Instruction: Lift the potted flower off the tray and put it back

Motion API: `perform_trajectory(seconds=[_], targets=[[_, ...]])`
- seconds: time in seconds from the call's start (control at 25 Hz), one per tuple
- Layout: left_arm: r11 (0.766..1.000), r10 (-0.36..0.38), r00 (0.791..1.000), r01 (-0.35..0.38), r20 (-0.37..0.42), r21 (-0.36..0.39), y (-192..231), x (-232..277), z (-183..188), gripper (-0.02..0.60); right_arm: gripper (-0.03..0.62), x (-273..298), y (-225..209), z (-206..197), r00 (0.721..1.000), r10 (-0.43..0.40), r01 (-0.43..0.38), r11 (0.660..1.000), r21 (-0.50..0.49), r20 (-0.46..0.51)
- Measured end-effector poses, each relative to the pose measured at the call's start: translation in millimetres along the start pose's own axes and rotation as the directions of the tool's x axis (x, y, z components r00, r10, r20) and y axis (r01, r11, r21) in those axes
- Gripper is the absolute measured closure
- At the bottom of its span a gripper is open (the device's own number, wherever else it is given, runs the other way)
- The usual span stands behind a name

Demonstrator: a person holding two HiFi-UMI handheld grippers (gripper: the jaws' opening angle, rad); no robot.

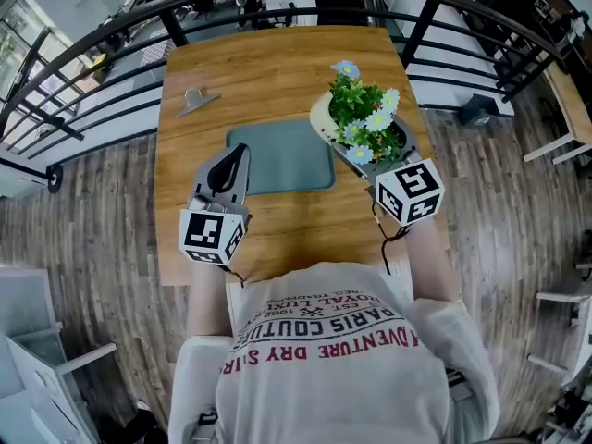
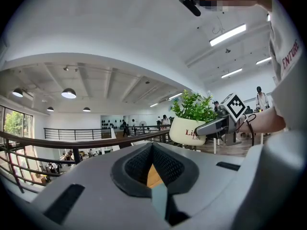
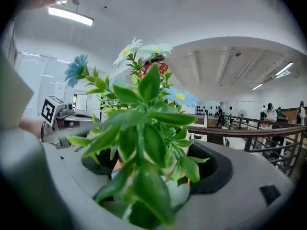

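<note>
1. The metal binder clip [image 1: 196,101] lies on the wooden table [image 1: 268,63], well beyond the left claw [image 1: 242,152] and a little to its left.
2. The left claw hangs over the near left corner of the grey-green tray [image 1: 282,160], and its marker cube [image 1: 211,234] is at the person's end.
3. In the left gripper view, the left claw [image 2: 152,146] has its two ribbed pads meeting at the tips. Nothing is held between them, and only a sliver of wood shows through the gap behind.
4. The bare middle of the tray lies just right of the left claw's tips and between the two claws.
5. The potted flower [image 1: 363,118] is well to the right of the left claw and slightly ahead of it, at the tray's far right corner. From the left claw, the cream pot [image 2: 189,131] stands up and to the right, with the right claw [image 2: 211,125] clamped on its side.
6. The right claw [image 1: 375,151] is closed on the pot, one jaw on each side. Its marker cube [image 1: 409,192] sits just behind, toward the person.
7. In the right gripper view, the right claw [image 3: 153,174] has the potted flower [image 3: 144,128] filling the space between its jaws. The green leaves and pale blue blooms rise straight out in front.
8. I cannot tell whether the pot's base touches the tray or the table.
</note>
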State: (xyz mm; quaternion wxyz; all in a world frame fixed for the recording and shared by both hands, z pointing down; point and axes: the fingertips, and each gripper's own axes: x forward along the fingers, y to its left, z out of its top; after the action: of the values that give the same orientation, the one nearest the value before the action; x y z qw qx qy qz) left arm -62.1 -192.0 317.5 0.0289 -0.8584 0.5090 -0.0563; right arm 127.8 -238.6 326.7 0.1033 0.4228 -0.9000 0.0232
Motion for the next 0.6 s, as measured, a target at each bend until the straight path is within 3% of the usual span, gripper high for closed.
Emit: perform_trajectory(seconds=[0.6], targets=[[0.999, 0.008, 1.0, -0.008, -0.01, -0.035, 1, 11, -8, 0.569, 0.138, 37, 2, -17, 0.994, 0.104, -0.104, 0.995, -0.005, -0.035]])
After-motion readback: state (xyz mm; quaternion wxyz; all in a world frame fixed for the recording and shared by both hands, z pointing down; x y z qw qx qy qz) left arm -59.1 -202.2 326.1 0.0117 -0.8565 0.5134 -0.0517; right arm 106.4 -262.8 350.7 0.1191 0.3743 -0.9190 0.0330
